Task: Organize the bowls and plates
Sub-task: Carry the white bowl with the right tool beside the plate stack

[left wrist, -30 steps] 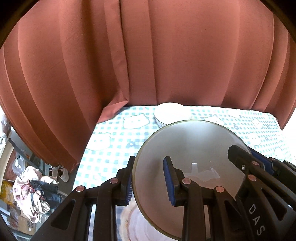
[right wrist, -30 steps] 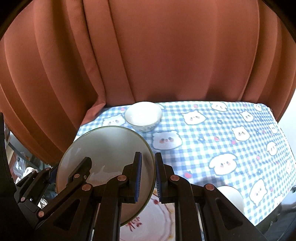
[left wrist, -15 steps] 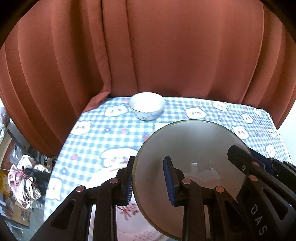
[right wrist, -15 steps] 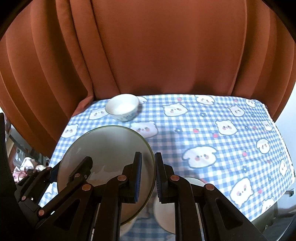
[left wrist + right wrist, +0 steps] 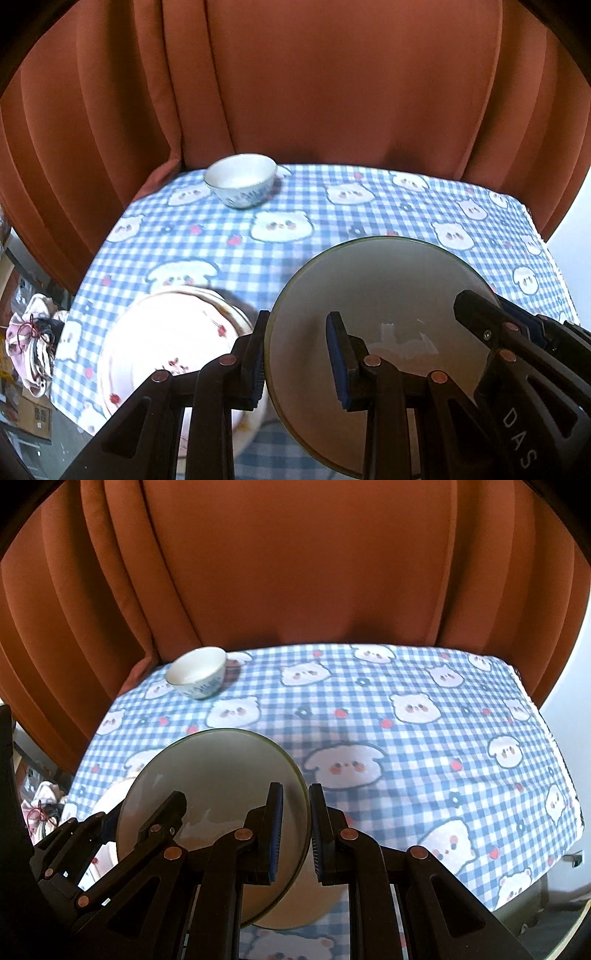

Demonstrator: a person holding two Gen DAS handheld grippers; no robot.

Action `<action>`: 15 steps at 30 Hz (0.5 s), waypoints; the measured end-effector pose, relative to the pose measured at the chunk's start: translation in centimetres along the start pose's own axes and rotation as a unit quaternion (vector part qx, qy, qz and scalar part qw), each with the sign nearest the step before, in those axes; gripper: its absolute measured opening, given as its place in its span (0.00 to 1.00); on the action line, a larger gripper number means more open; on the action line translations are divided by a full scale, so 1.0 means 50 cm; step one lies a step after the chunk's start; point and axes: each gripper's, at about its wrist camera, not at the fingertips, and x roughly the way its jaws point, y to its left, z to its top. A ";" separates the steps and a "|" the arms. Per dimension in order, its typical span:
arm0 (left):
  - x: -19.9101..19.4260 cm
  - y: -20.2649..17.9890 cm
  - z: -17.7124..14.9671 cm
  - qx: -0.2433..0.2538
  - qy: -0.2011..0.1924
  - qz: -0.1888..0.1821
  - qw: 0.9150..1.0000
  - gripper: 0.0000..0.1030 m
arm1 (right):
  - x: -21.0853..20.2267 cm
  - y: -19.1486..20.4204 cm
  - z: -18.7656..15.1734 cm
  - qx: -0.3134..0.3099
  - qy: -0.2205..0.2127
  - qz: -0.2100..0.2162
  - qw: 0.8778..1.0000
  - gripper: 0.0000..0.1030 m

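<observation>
Both grippers hold one grey plate (image 5: 380, 295) with a greenish rim above the near part of the table. My left gripper (image 5: 297, 363) is shut on its left rim, and my right gripper (image 5: 295, 834) is shut on its right rim. The same grey plate (image 5: 214, 771) tilts slightly in the right wrist view, where the left gripper (image 5: 159, 819) also shows on the rim's far side. A floral plate (image 5: 159, 343) lies on the cloth left of the held plate. A small white bowl (image 5: 240, 181) with blue pattern stands at the far left corner.
The table (image 5: 406, 746) wears a blue checked cloth with bear faces. A rust-coloured curtain (image 5: 295, 572) hangs right behind it. A pale round dish (image 5: 314, 908) lies under the held plate. Clutter (image 5: 29, 339) sits on the floor beyond the table's left edge.
Both grippers have carried the grey plate rightward and a little down. The floral plate, earlier under the held plate, now lies to its left. Neither grip has changed.
</observation>
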 end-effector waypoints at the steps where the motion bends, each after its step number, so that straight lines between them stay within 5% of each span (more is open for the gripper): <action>1: 0.003 -0.008 -0.005 0.000 0.003 0.000 1.000 0.28 | 0.004 -0.011 -0.004 0.000 0.004 0.001 1.000 0.17; 15: 0.067 -0.054 -0.054 -0.004 0.059 0.018 0.998 0.28 | 0.083 -0.072 -0.052 -0.004 0.065 0.016 0.998 0.17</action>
